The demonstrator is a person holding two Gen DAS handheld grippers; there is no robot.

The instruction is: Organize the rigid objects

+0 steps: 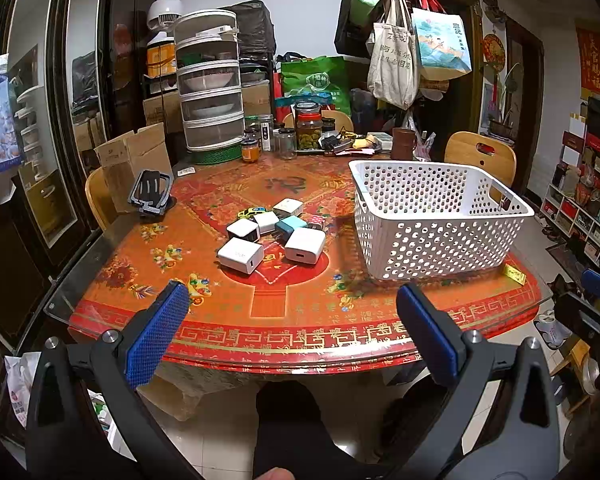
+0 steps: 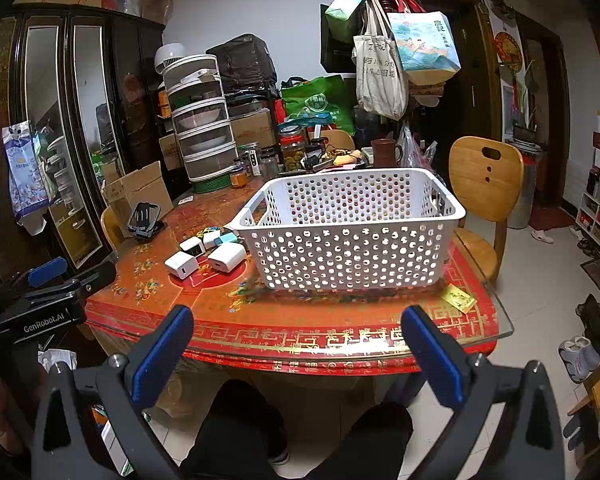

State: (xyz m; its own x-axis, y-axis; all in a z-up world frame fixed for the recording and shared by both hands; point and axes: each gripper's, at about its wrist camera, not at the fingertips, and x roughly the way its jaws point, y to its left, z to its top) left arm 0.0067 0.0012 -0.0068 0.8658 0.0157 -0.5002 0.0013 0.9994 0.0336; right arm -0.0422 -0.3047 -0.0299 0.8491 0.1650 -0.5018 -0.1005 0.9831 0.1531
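Note:
Several small charger cubes (image 1: 274,236) (image 2: 206,250), mostly white with one teal, lie clustered mid-table beside a tiny yellow toy car (image 1: 251,212). To their right stands a white perforated basket (image 1: 436,236) (image 2: 352,252), which looks empty. My left gripper (image 1: 292,304) hangs open in front of the table's near edge, short of the cubes, with nothing between its blue pads. Facing the basket from the same edge, my right gripper (image 2: 298,330) is open and holds nothing. The left gripper (image 2: 48,280) also shows at the left of the right wrist view.
The round table (image 1: 300,336) has a red patterned cover under glass. Jars, a tiered food cover (image 1: 210,84) and clutter fill its far side. A black phone stand (image 1: 150,194) sits left, a yellow packet (image 2: 458,298) right. Wooden chairs (image 2: 484,196) stand around. The person's legs are below.

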